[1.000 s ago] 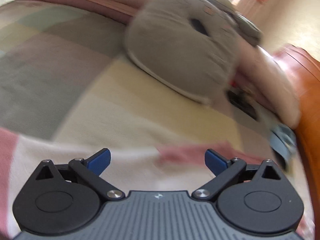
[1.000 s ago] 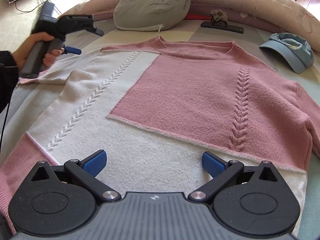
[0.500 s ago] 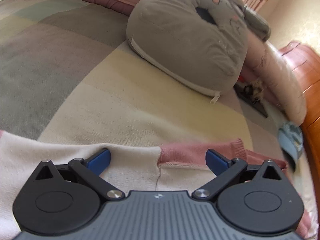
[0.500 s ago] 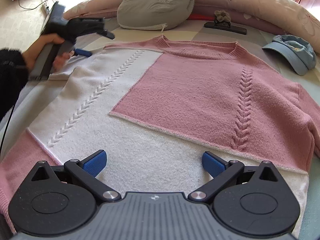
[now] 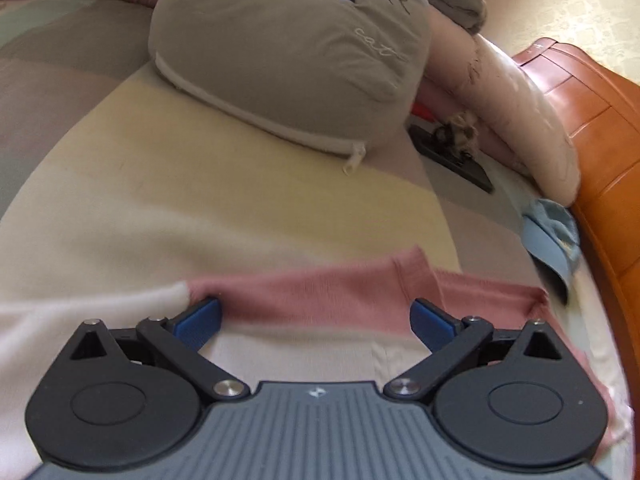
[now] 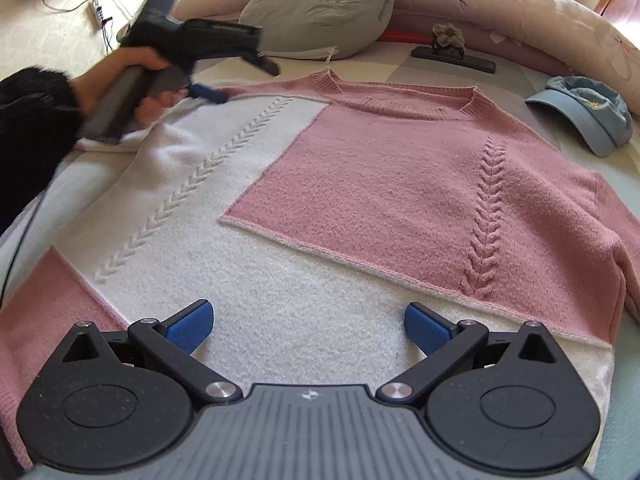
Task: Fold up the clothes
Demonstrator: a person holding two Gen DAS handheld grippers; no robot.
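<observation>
- Left gripper (image 5: 316, 318): jaws wide apart, nothing clamped; blue pads (image 5: 200, 317) low over the shoulder edge of the sweater (image 5: 320, 300), left pad right at the seam where white meets pink. Contact with the knit cannot be told.
- Same gripper seen from the right wrist camera (image 6: 240, 80): gripped by a hand (image 6: 132, 76) with a black fuzzy sleeve (image 6: 32, 120), at the far left shoulder of the garment.
- Right gripper (image 6: 307, 326): jaws wide apart, empty; positioned over the white lower band near the hem.
- Sweater (image 6: 360, 200) spread flat, front up, on the bed (image 5: 200, 184); pink and white blocks, cable braid on each side, neckline toward the pillows.
- Grey cat cushion (image 6: 320, 8) beyond the collar, apart from it; zipper pull visible at its lower edge.
- Long pink pillow (image 6: 540, 12) along the far edge of the bed.
- Dark flat holder with a flower ornament (image 6: 452, 52) just in front of that pillow.
- Blue cap (image 6: 588, 116) beside the right shoulder, near but not touching.
- Orange wooden headboard (image 5: 592, 120) to the right in the left wrist view.
</observation>
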